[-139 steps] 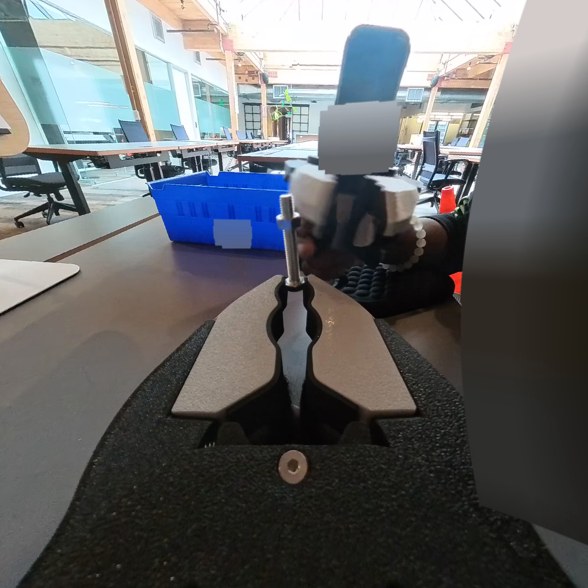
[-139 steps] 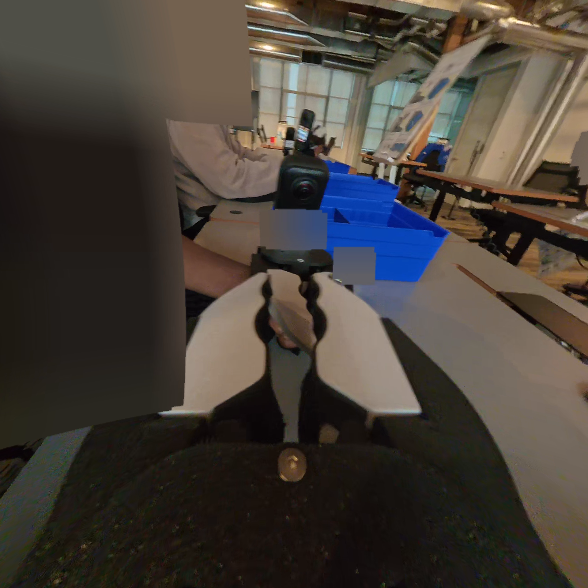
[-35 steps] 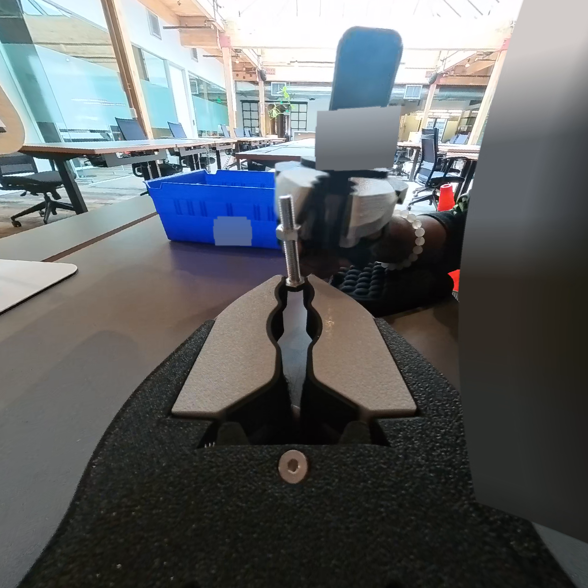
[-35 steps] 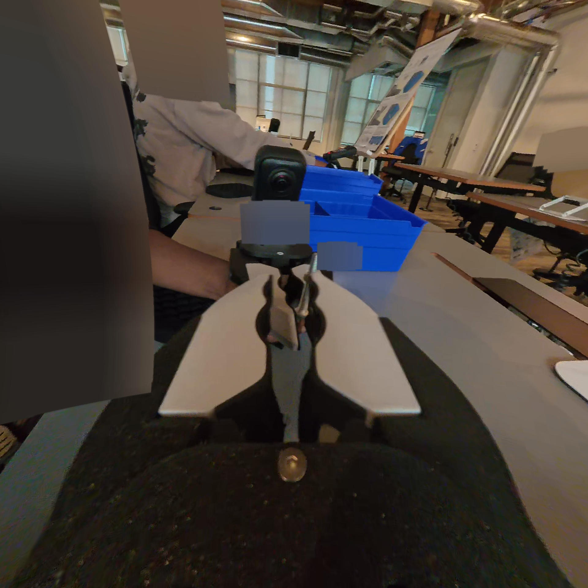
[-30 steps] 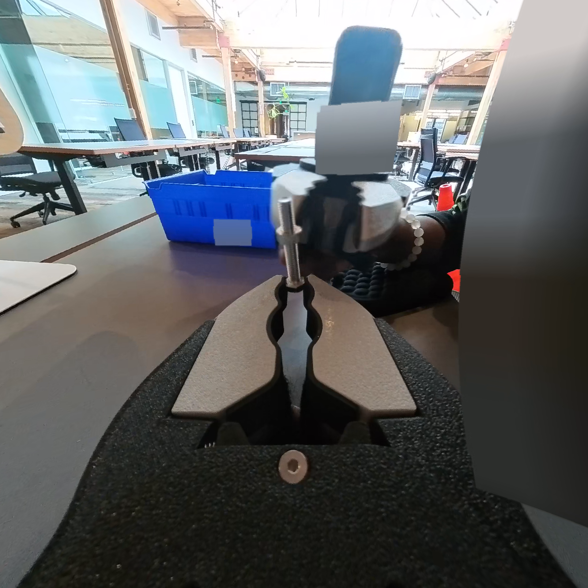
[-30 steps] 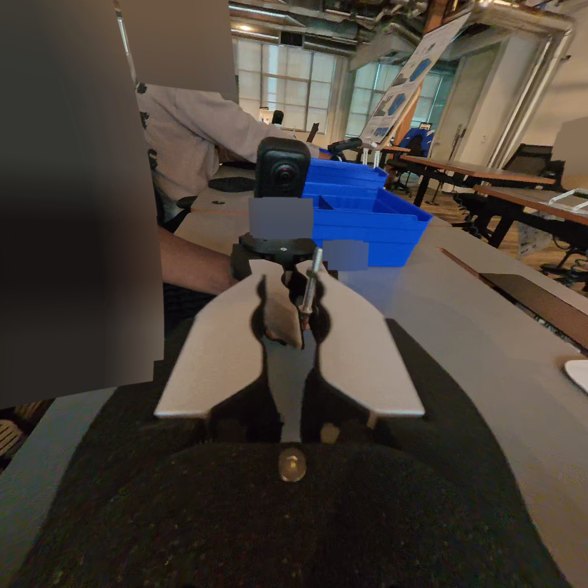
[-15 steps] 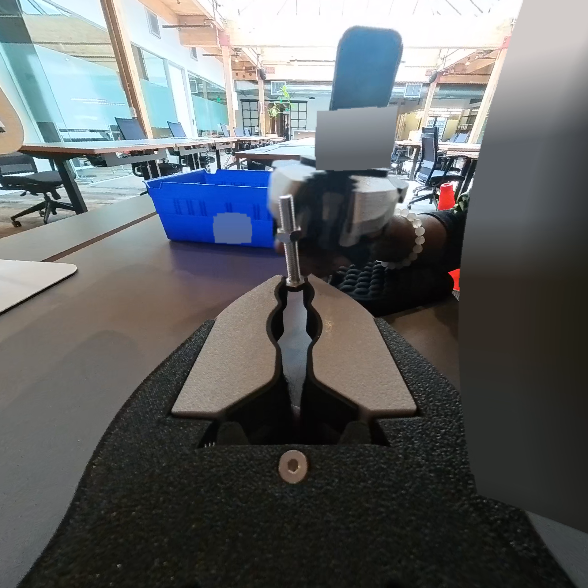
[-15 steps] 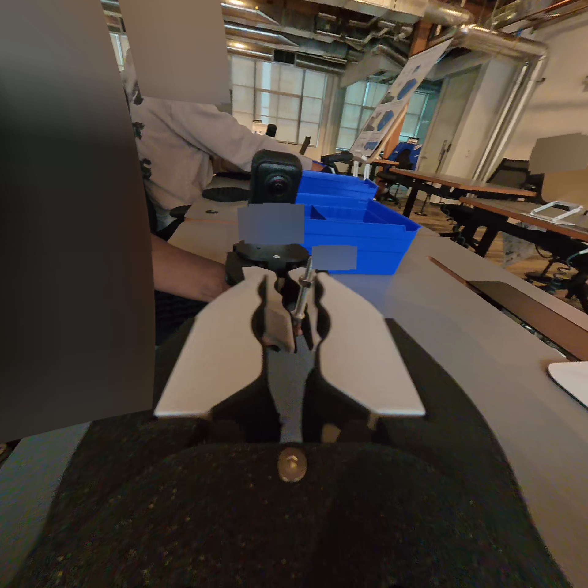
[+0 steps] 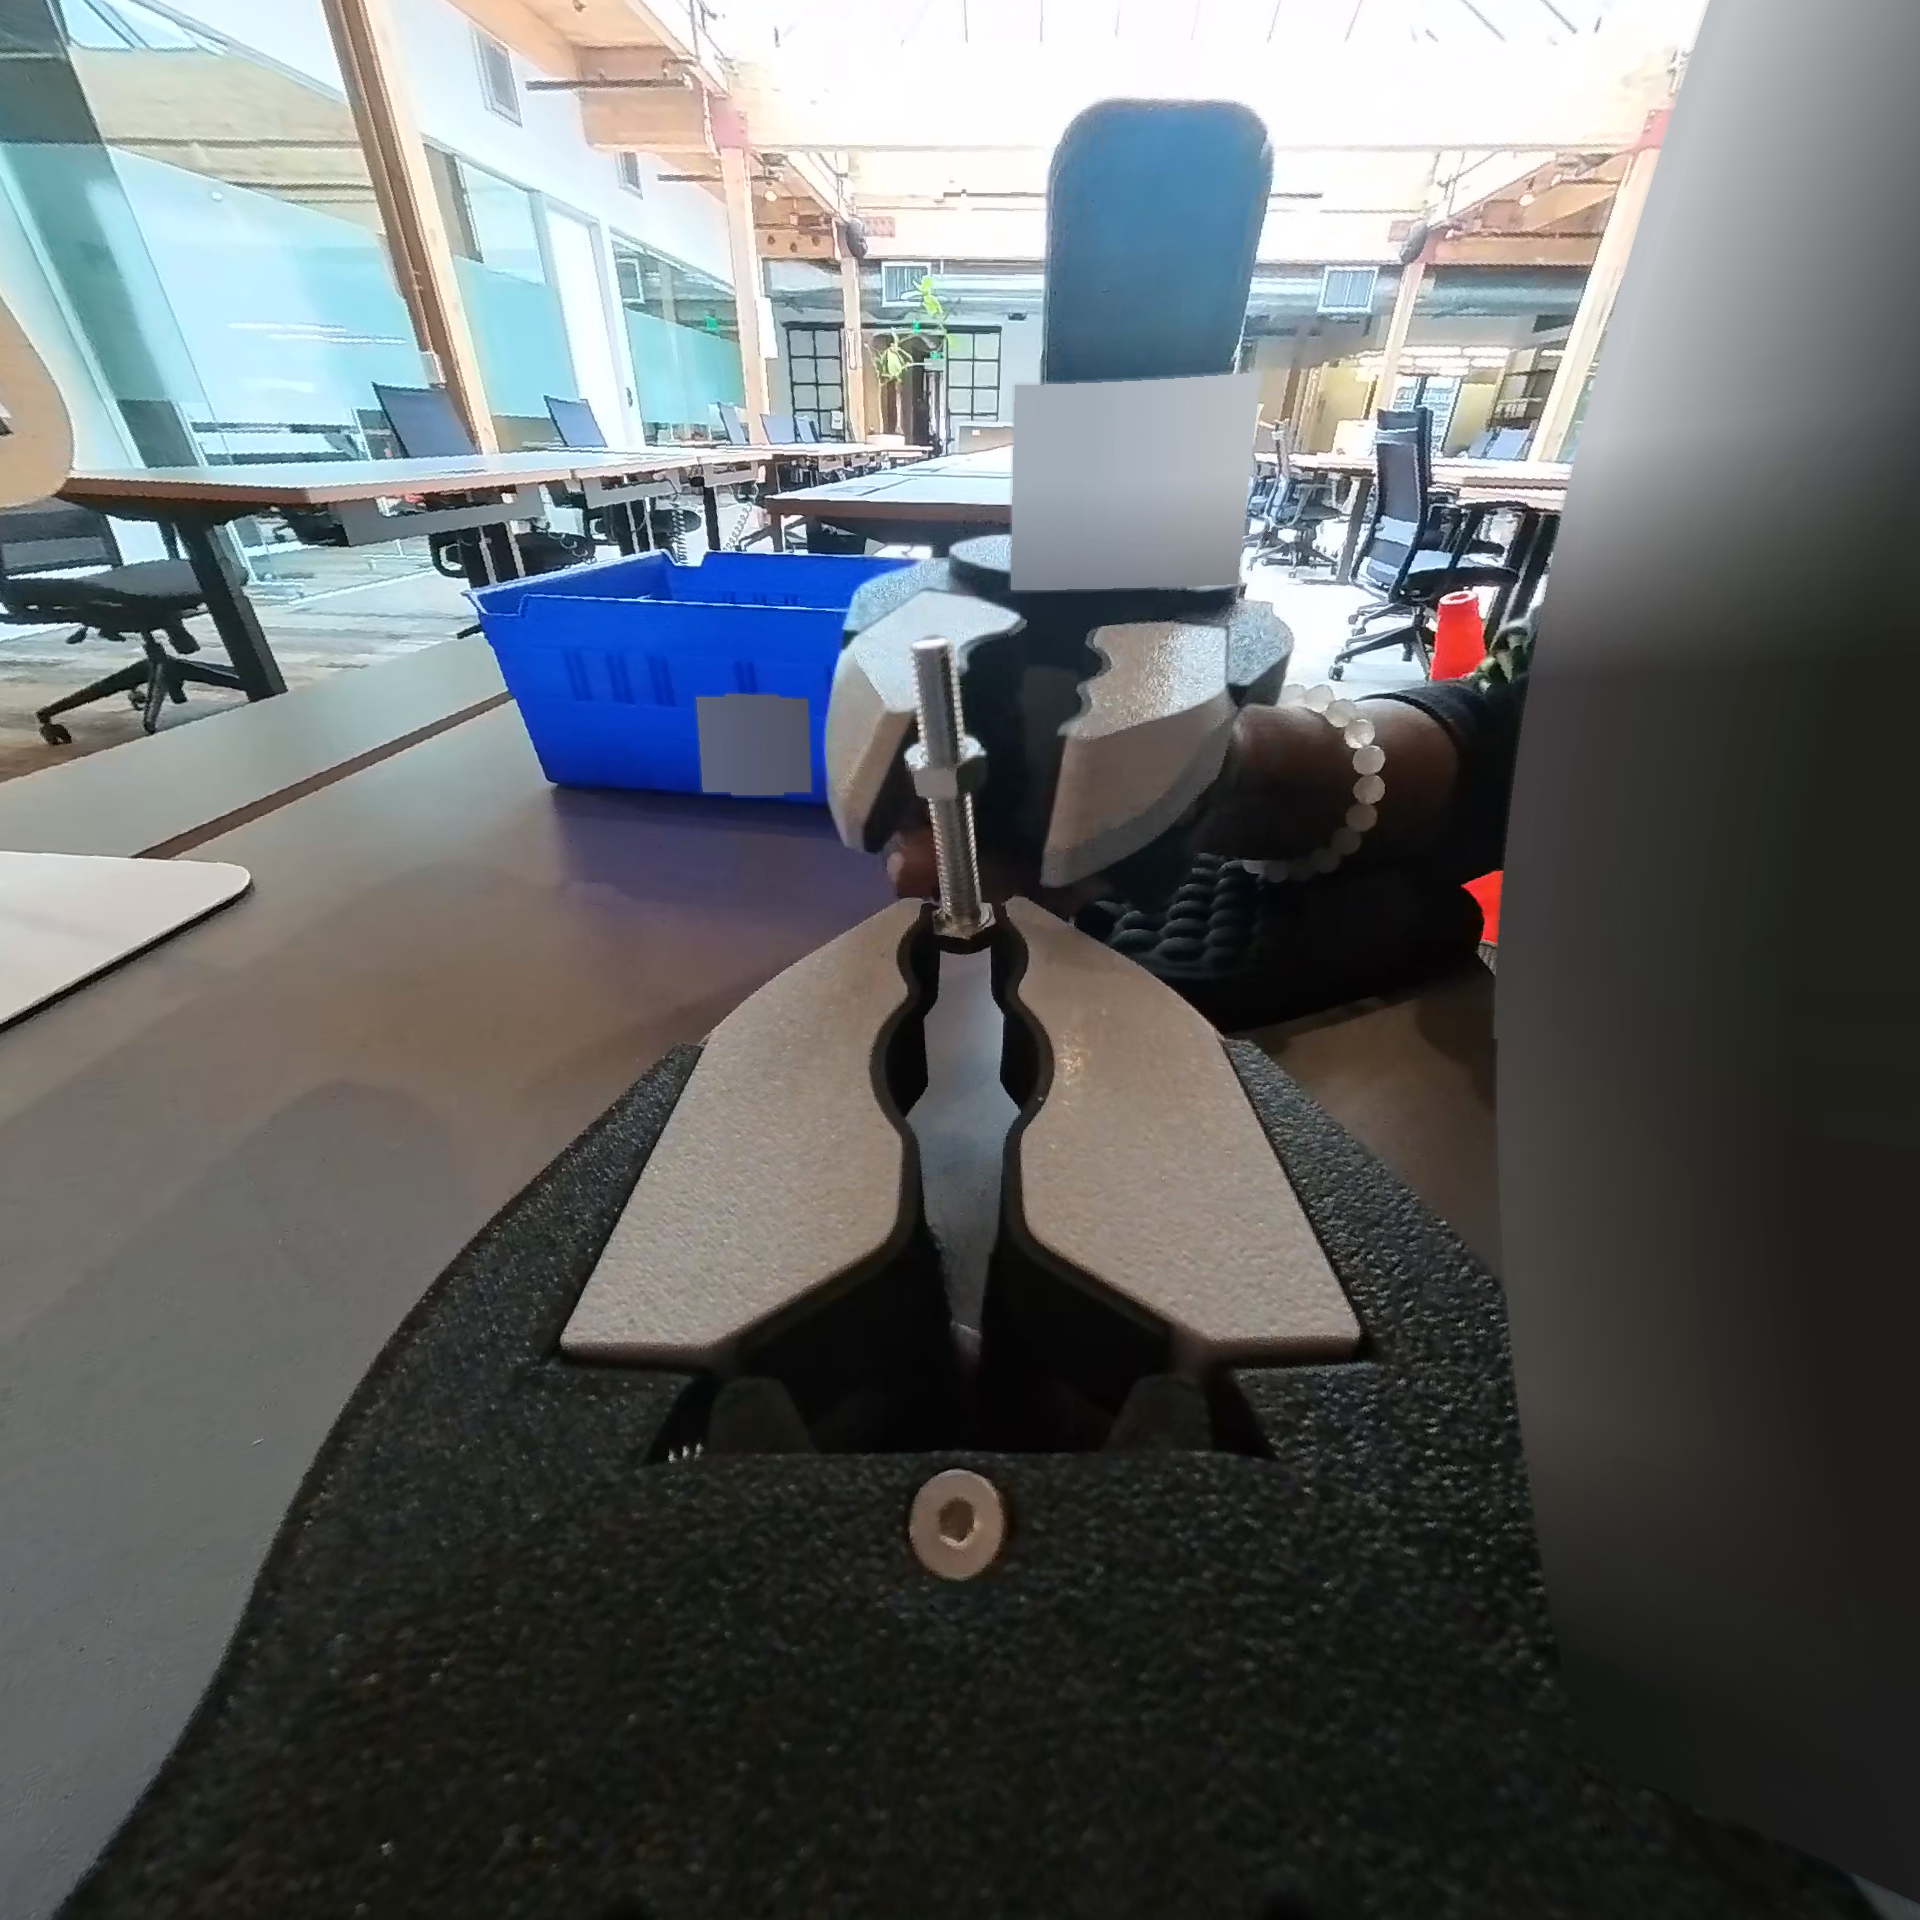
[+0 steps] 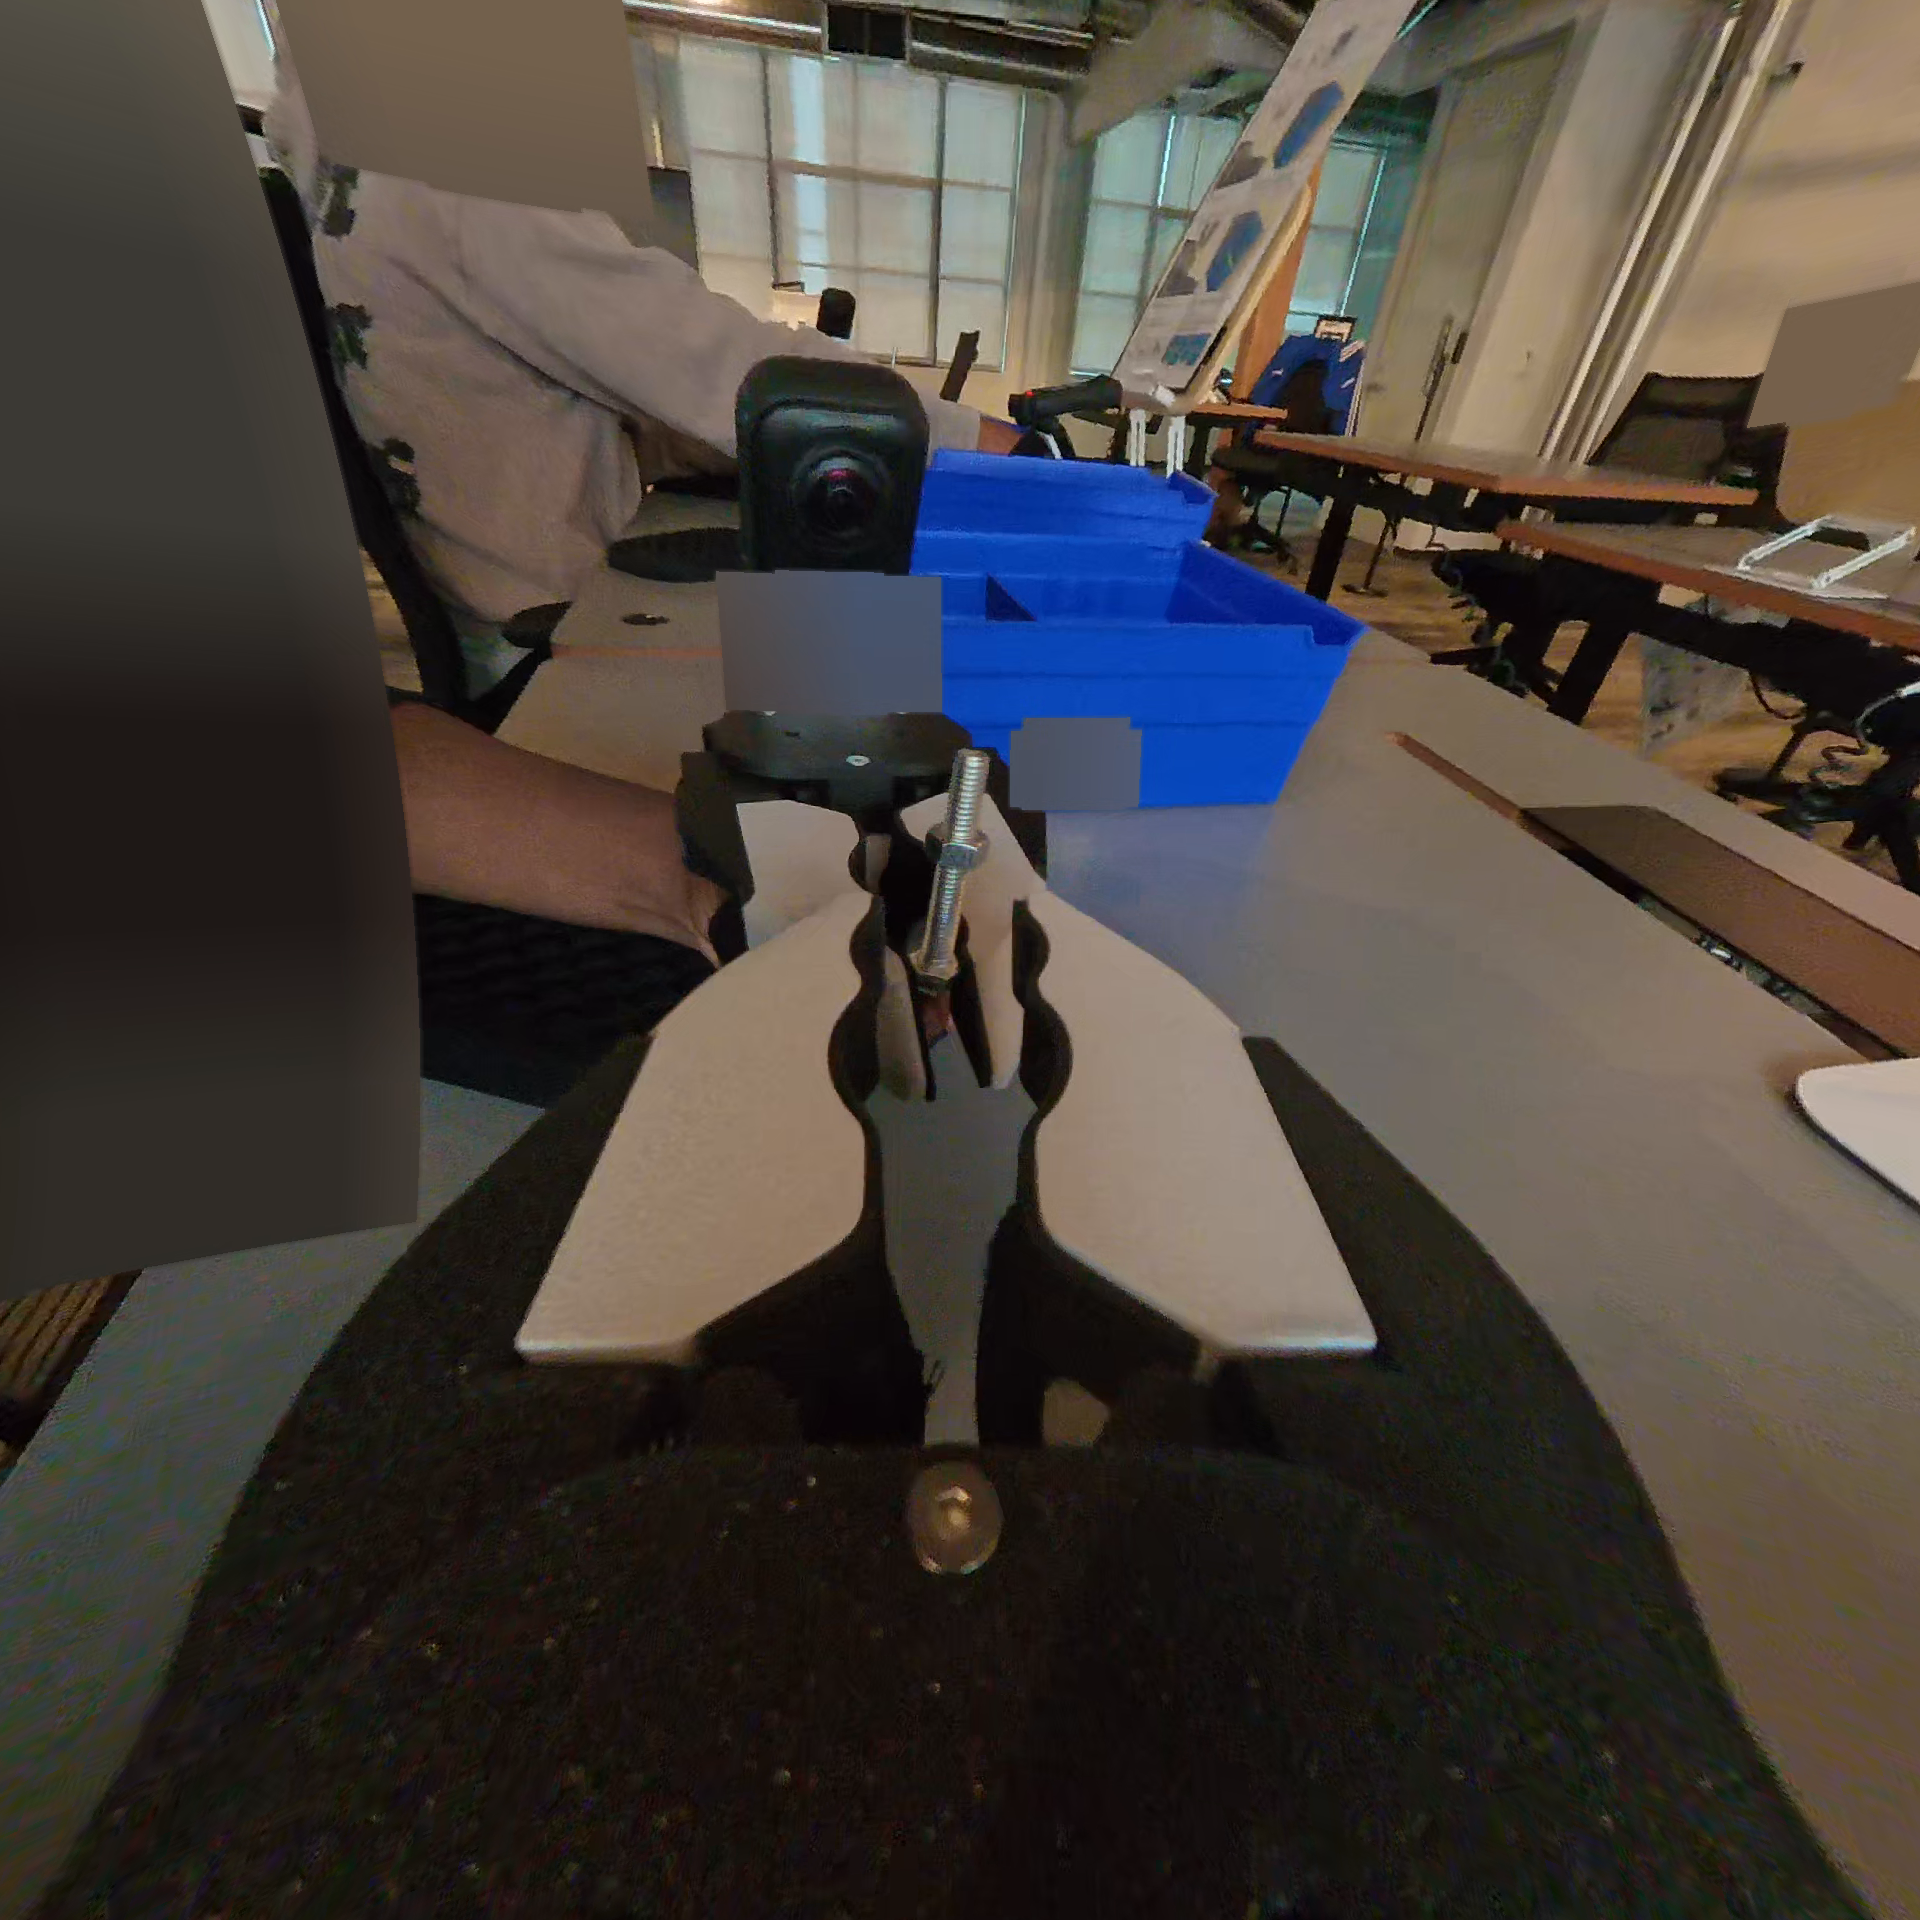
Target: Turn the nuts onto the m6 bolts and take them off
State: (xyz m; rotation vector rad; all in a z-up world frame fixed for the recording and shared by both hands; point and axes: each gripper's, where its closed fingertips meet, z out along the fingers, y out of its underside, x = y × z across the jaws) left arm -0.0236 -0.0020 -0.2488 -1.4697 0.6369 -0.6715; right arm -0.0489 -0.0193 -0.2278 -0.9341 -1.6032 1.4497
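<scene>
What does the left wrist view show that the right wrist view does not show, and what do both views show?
Only the left wrist view shows the orange cone and a white bead bracelet. Only the right wrist view shows a seated person in a pale patterned shirt. Both show the silver threaded bolt standing upright, head pinched in the left gripper, hex nut partway up, and the blue plastic bin.

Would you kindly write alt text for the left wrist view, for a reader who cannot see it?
The left claw grips the head of an upright silver bolt, with a nut threaded partway down. The right claw sits open just behind it, a blue bin farther back on the dark table.
</scene>
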